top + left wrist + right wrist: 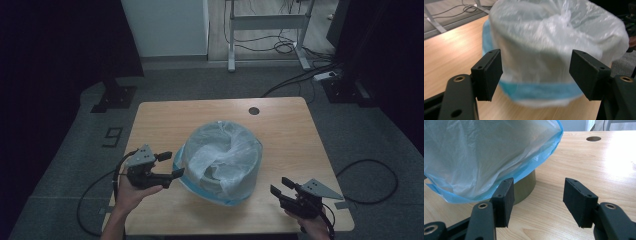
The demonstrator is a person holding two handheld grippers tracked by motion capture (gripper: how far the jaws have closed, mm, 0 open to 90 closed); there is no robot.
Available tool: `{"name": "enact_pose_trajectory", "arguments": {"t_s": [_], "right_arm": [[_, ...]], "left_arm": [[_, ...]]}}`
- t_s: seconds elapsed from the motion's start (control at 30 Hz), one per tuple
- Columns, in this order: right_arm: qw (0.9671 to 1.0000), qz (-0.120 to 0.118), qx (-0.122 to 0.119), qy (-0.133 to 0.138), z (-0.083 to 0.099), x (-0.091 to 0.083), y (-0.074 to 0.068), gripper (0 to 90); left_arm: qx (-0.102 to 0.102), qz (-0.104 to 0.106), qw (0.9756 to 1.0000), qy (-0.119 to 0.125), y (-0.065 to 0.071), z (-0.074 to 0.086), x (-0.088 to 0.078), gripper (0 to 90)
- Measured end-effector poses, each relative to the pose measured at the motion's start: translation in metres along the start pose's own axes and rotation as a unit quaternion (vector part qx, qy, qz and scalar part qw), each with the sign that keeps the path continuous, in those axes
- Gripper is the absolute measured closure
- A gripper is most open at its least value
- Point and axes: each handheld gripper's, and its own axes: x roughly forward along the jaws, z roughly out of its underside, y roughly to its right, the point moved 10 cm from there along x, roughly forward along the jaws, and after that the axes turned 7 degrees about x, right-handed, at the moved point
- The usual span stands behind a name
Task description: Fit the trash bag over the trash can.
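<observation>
Light wooden table [165, 117], rounded corners, small round cable hole [254, 110] near far edge. Standing at centre: round bin [525, 186], olive-grey wall showing at base, draped in translucent plastic liner [222, 157] with blue hem hanging down over sides. Table stands on grey carpeted floor [70, 170]; cables [372, 180] trail beside it.

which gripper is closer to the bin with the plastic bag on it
Left. The left gripper is right at the bagged bin's blue-edged side, jaws open. The right gripper sits farther off, with bare table between.
</observation>
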Motion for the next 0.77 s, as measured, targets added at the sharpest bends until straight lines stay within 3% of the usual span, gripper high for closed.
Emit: {"name": "enact_pose_trajectory", "arguments": {"t_s": [0.37, 0.77], "right_arm": [[1.0, 0.007, 0.003, -0.004, 0.002, 0.001, 0.004, 41.2], [0.9999, 0.009, 0.0, -0.007, 0.004, 0.002, 0.005, 40.5]], "left_arm": [[-0.022, -0.022, 0.9995, -0.006, -0.006, 0.038, -0.017, 26.3], [-0.032, -0.019, 0.9992, -0.015, -0.009, 0.045, -0.007, 26.2]]}}
